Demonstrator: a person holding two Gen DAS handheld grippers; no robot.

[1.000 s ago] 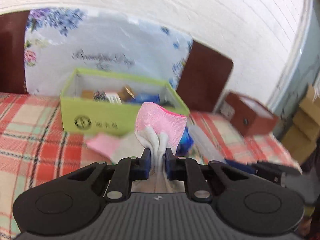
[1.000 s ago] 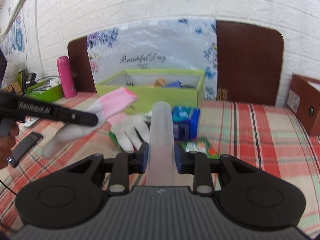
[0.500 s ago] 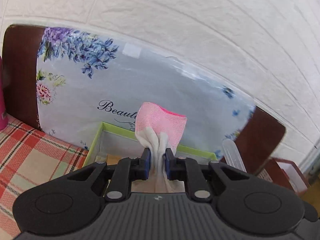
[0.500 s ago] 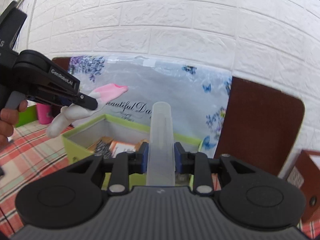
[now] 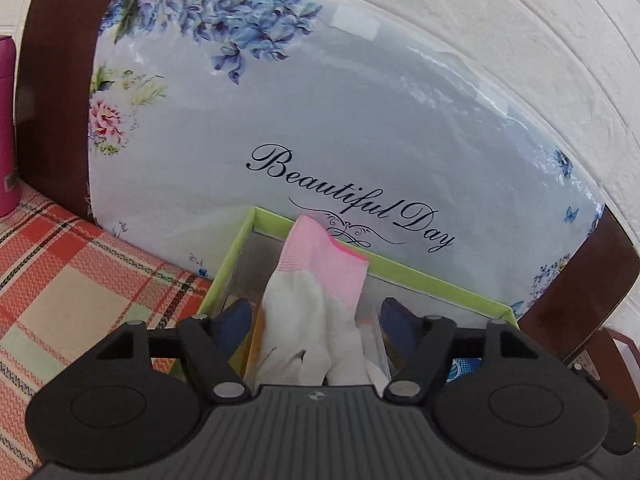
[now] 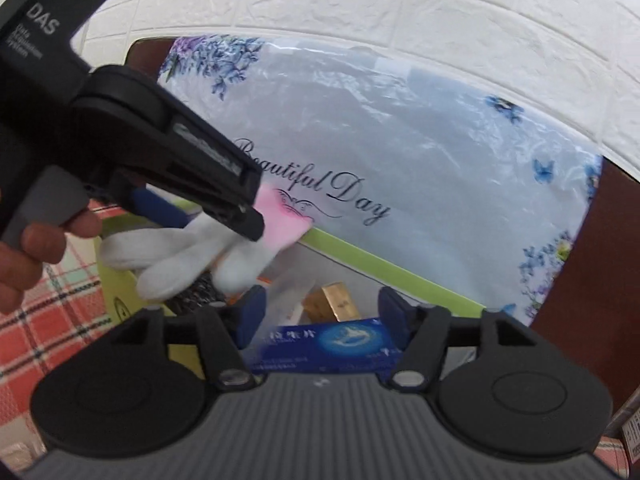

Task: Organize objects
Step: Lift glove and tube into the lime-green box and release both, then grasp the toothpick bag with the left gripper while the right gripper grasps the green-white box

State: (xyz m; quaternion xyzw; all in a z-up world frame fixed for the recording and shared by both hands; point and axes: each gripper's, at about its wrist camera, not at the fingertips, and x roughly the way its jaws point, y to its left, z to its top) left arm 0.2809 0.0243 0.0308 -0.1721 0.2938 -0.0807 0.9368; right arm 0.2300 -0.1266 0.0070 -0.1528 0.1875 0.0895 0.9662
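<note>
Over the green cardboard box (image 5: 404,274), in the left wrist view, the left gripper (image 5: 316,314) is opening its blue fingers (image 5: 236,320). A second ago they pinched the white knitted glove with a pink cuff (image 5: 316,300); now the glove sits loose between them, touching neither, so it is let go and should drop into the box. Behind stands a big flowered package with "Beautiful Day" written on it (image 5: 320,120), leaning on a dark brown headboard (image 5: 56,80). A pink bottle (image 5: 6,128) stands at the far left on the red checked bed cover (image 5: 60,280). From the right wrist view, the right gripper (image 6: 322,314) is opening too. The clear plastic tube it held before is gone from its fingers (image 6: 250,314), and nothing is between them now. I think the tube fell into the box. Below lie a blue packet (image 6: 320,342) and a small gold box (image 6: 338,304). The left gripper and its glove hang close over the same box, so the two could bump.
</note>
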